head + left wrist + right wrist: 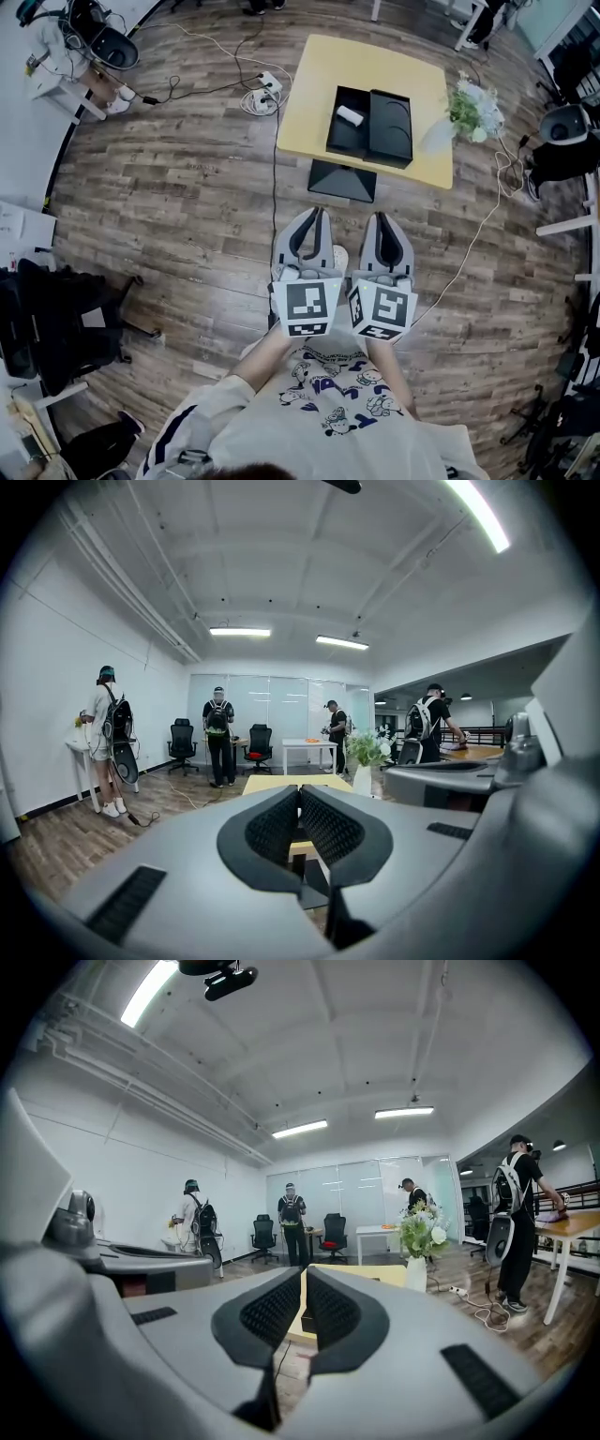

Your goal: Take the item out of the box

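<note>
The desk (314,75) has a smooth, pale yellow, square top and stands on a plank-patterned wooden floor (187,187). Near the middle of its edge closest to you sits a matte black rectangular box (337,141), open. Its flat black lid (391,127) lies touching it on the right. The item (350,115), small, white and rounded, lies inside the box toward its far end. A pale vase of white flowers (466,111) stands at the desk's right edge.

You hold both grippers side by side close to your body, pointing nearly level at the desk and well apart from it. The left gripper (316,214) has its ribbed black pads pressed together with nothing between them. The jaws of the right gripper (382,218) are likewise fully closed and empty.
</note>
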Tool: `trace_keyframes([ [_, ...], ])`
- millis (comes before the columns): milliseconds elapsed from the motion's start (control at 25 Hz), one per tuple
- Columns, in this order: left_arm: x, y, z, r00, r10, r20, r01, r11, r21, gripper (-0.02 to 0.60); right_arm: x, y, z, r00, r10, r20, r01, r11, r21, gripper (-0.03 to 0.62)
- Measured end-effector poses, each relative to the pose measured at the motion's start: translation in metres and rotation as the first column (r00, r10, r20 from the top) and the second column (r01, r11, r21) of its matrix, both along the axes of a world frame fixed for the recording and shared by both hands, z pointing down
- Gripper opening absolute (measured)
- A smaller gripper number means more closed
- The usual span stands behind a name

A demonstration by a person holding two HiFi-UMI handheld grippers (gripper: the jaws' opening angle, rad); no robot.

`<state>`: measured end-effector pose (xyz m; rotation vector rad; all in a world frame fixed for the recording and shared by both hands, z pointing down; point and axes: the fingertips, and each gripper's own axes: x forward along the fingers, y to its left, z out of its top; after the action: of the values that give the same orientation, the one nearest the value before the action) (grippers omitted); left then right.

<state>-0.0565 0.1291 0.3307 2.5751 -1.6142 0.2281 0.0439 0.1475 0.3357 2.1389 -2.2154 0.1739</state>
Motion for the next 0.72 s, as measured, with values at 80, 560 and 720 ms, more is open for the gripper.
trace_keyframes([
  [80, 0.006, -0.016, 0.001, 1.0, -0.007, 0.003, 0.007, 1.0, -0.004, 0.025, 0.006, -0.017, 0.0, 1.0, -0.008, 0.0, 0.008, 1.0, -0.001, 0.037],
  [560, 0.052, -0.114, -0.005, 0.998, -0.059, 0.005, 0.059, 0.998, -0.015, 0.025, 0.051, -0.119, -0.007, 0.998, -0.068, -0.003, 0.068, 0.998, -0.002, 0.038],
  [720, 0.065, -0.142, -0.002, 0.996, -0.084, 0.007, 0.084, 0.996, -0.022, 0.025, 0.063, -0.148, -0.007, 0.996, -0.091, -0.001, 0.091, 0.996, -0.003, 0.038],
])
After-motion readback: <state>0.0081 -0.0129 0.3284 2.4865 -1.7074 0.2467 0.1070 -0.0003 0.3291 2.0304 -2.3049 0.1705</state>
